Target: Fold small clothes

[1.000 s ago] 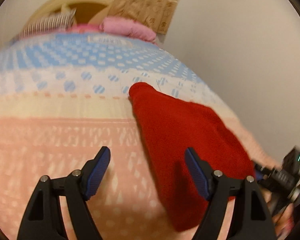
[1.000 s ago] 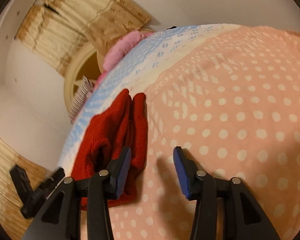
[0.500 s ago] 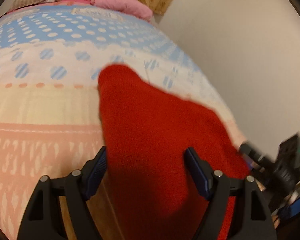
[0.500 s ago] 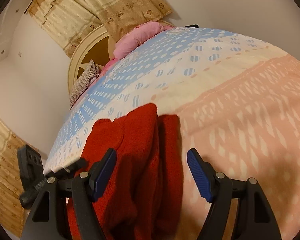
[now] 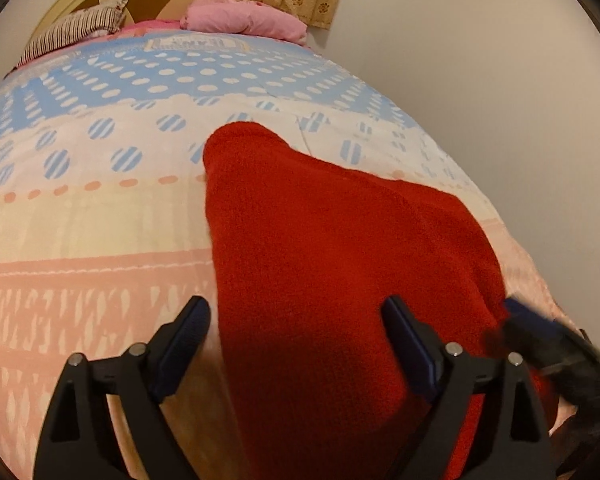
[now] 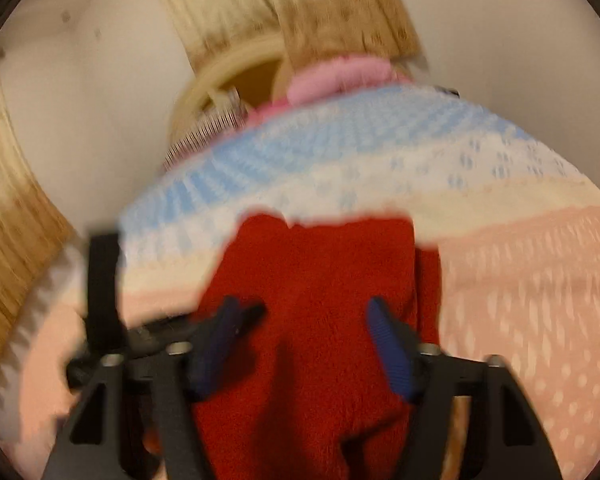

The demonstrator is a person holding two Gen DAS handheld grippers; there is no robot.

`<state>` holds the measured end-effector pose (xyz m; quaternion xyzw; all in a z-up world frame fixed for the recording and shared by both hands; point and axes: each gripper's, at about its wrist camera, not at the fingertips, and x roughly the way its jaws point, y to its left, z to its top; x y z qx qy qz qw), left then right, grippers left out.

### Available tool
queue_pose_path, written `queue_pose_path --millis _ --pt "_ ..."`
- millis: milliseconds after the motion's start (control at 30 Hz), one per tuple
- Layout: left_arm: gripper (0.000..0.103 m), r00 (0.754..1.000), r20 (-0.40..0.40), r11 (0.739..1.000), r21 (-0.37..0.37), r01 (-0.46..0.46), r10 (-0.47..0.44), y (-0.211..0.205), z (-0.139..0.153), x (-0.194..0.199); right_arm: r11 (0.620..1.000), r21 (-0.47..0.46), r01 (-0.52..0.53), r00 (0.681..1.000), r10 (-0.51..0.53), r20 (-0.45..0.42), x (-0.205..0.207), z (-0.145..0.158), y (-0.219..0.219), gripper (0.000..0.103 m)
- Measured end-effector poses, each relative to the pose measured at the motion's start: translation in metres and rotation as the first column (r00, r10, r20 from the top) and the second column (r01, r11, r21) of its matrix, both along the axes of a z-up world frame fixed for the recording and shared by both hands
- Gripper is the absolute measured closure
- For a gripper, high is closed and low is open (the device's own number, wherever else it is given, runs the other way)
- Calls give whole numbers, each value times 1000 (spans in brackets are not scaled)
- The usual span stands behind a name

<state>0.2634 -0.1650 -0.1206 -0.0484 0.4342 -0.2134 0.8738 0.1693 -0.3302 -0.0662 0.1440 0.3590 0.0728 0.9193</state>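
Left wrist view: your left gripper has just been widening, straddling the near end of the red garment, gripping nothing. It lies lengthwise away across the bedspread. Your right gripper, equally near, has been narrowing, unclamped.

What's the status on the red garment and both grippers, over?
Left gripper open, jaws just widened over red fleece garment. Right gripper open, jaws just narrowing, garment between them. Garment flat on the dotted bedspread; nothing in the way.
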Motion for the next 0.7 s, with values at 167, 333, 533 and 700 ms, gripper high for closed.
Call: queue_pose_path --millis 167,333,533,700 --pt "9 999 39 999 51 1 -3 -4 2 -8 998 29 63 997 -62 -52 -6 -25 -19 59" --pt "7 999 34 999 47 1 -3 -3 0 -5 975 143 171 979 -152 -133 -14 -49 -50 59" --pt "7 997 -2 997 -8 76 -76 -4 2 0 985 91 147 985 -137 -105 -9 -30 -47 44" --pt "9 984 -114 954 -282 98 -135 16 -8 13 975 120 185 981 -177 -73 5 -19 -67 30"
